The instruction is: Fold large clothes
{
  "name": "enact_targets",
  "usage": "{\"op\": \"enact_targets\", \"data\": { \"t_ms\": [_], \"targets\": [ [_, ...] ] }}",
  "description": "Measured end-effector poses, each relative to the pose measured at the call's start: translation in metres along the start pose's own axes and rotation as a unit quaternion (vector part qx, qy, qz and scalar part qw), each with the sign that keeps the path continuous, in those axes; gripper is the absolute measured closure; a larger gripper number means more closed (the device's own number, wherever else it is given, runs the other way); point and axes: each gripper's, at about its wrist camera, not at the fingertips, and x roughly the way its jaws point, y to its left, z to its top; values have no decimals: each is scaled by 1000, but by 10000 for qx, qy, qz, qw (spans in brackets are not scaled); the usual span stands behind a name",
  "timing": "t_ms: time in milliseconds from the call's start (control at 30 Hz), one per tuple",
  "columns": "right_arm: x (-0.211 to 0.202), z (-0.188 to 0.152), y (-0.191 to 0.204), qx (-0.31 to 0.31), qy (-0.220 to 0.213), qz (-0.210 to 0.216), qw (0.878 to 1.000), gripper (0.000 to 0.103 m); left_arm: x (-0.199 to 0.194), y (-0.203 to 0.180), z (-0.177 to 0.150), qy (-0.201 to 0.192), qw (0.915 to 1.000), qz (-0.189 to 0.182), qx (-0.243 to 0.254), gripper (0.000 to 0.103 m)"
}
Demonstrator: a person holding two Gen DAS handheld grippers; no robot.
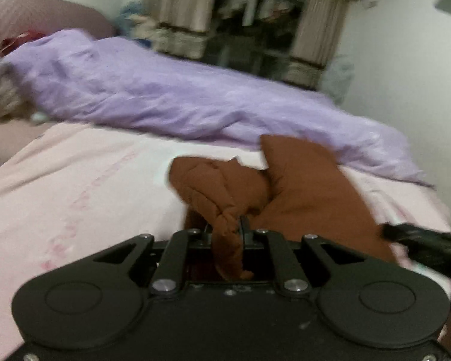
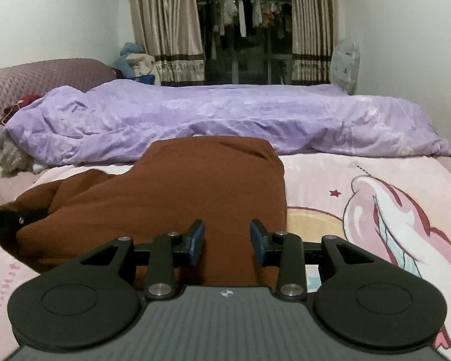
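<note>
In the left wrist view, which is tilted and blurred, we see our left gripper [image 1: 227,225] pinched tight on a twisted bunch of the brown garment [image 1: 300,186], a tail of cloth hanging down between the closed jaws. The rest of the garment lies crumpled ahead on the pink bed sheet [image 1: 75,180], one flap standing up toward the purple duvet [image 1: 165,99]. To the left of the garment the sheet runs wide and bare to the bed's edge; to the right, the right gripper [image 1: 424,245] comes in as a dark blur at the frame's edge, just beside the cloth.

In the right wrist view, level and sharp, our right gripper [image 2: 227,240] stands open, blue pads [image 2: 197,242] apart, nothing between them, with the brown garment [image 2: 195,186] spread beneath and ahead. Here we see the garment's far edge lying near the purple duvet [image 2: 225,114], and its right edge straight against the pink bed sheet [image 2: 330,180], with room beyond over a unicorn print [image 2: 391,219]. The left gripper [image 2: 12,218] shows at the left edge, at the garment's bunched side. Only this view shows the curtains [image 2: 165,30] and the hanging laundry [image 2: 243,15] clearly.
</note>
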Motion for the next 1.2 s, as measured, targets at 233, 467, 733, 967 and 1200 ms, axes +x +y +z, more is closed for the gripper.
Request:
{"op": "enact_targets", "data": {
  "t_ms": [233,467,733,967,1200],
  "targets": [
    [37,-21,7,-129,423,10,9990,55,52,37,-38,621,9965,183,-525,66],
    [31,36,-14,131,-291,-11,9995,58,7,18,50,-775,9961,218,-363,26],
    [133,46,-17,701,376,100,9968,65,134,-40,57,162,9986,27,499,23],
    [182,8,-14,530,1146,-150,9919,66,184,-24,25,580,9971,154,462,14],
    [168,61,-20,631,1063,-4,9923,66,171,-49,82,217,9949,187,969,16]
  ]
}}
